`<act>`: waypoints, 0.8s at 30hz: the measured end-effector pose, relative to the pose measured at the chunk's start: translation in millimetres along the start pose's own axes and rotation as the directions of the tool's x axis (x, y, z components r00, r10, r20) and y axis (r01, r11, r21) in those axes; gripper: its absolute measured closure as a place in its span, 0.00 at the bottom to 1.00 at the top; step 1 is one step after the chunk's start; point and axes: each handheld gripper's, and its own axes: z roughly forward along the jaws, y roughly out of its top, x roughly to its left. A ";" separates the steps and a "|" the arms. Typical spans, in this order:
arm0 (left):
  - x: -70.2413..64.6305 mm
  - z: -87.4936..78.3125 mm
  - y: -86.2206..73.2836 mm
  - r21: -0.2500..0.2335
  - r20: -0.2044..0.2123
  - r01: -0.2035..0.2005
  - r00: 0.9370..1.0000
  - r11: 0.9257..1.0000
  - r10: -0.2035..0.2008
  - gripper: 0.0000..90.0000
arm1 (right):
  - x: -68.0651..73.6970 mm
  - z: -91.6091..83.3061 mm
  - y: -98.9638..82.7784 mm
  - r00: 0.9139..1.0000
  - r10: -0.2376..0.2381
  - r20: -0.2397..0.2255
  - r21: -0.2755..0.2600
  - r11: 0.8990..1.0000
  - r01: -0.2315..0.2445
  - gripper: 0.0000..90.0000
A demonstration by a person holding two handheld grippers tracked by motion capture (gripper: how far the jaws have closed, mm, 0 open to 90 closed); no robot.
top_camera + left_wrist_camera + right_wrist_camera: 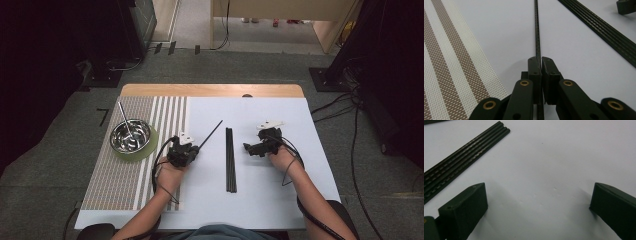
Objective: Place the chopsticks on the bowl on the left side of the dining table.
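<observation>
Left gripper view: chopstick (537,37) clamped between jaws.

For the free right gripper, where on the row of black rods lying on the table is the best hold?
On an outer rod of the row of black rods, near its close end, from above with open right gripper jaws straddling it: the rods lie flat, side by side, thin.

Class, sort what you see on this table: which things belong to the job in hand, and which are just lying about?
In the job:
- thin black stick, clamped in left gripper
- row of black sticks
- open right gripper

Lying about:
- round steel bowl on green coaster
- striped woven placemat
</observation>
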 end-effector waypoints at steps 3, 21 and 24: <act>1.2 -1.6 1.1 0.003 0.006 -0.001 1.000 1.000 0.001 0.97 | 0.0 0.0 0.0 1.000 0.000 0.000 0.000 1.000 0.000 0.01; 17.9 -18.6 15.4 -0.034 0.063 0.043 0.997 0.998 -0.041 0.97 | 0.1 0.0 0.0 1.000 0.002 0.000 0.001 1.000 -0.002 0.01; 19.8 -21.1 17.5 -0.032 0.072 0.041 0.997 0.999 -0.038 0.97 | 0.1 0.0 0.0 1.000 0.002 0.000 0.001 1.000 -0.002 0.01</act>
